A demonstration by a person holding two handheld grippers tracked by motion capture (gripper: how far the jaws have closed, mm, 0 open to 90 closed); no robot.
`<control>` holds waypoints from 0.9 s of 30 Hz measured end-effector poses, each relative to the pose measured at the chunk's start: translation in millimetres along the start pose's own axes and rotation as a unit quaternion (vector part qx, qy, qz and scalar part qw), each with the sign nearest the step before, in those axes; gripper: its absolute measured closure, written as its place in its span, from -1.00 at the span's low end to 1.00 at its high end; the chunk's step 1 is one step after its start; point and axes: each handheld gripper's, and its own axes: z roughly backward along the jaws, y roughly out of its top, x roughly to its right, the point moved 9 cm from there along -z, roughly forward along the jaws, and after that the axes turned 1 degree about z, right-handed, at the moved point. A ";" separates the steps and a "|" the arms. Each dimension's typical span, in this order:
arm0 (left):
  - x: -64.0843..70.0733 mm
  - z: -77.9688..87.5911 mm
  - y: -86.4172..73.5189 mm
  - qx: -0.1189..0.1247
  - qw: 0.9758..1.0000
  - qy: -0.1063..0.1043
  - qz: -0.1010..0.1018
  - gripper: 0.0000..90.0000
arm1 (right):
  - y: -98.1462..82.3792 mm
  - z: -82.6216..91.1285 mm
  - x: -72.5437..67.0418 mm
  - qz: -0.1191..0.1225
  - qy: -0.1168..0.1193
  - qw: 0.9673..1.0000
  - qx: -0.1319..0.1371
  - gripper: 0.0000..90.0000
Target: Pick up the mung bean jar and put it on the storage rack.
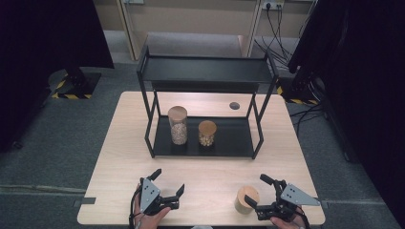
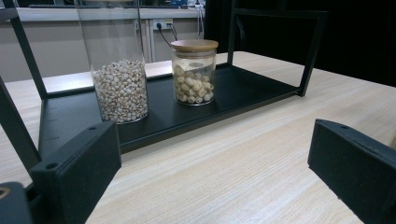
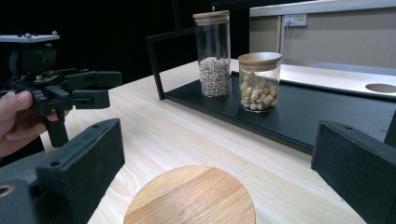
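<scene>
A black two-tier rack (image 1: 241,141) stands mid-table. On its lower tray are a tall glass jar of small grains (image 1: 177,125) (image 2: 120,79) (image 3: 214,60) and, to its right, a short jar of pale round seeds (image 1: 207,133) (image 2: 193,74) (image 3: 259,84), both with wooden lids. A third wooden-lidded jar (image 1: 246,199) (image 3: 191,198) stands near the front edge, between the wide-apart jaws of my right gripper (image 1: 256,190) (image 3: 217,161), untouched. My left gripper (image 1: 168,181) (image 2: 215,182) (image 3: 109,87) rests open at the front left with nothing in it.
The rack's upper shelf (image 1: 205,69) overhangs the two jars. A round cable hole (image 1: 234,105) (image 3: 380,87) sits in the table behind the rack. Bare wood (image 1: 205,171) lies between the rack and both grippers. A hand (image 3: 16,119) holds the left gripper.
</scene>
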 end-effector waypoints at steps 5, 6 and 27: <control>0.0 -0.1 -0.1 0.000 1.000 0.000 0.000 -0.96 | -2.8 2.2 -2.9 0.010 -0.004 1.000 -0.003 -0.94; 0.1 -0.2 -0.2 0.000 1.000 0.000 0.001 -0.95 | -3.4 2.3 -3.4 0.011 -0.005 1.000 -0.004 -0.94; 0.1 -0.2 -0.1 0.000 1.000 -0.001 0.001 -0.95 | -21.4 -2.1 -13.3 0.032 -0.008 0.999 -0.037 -0.92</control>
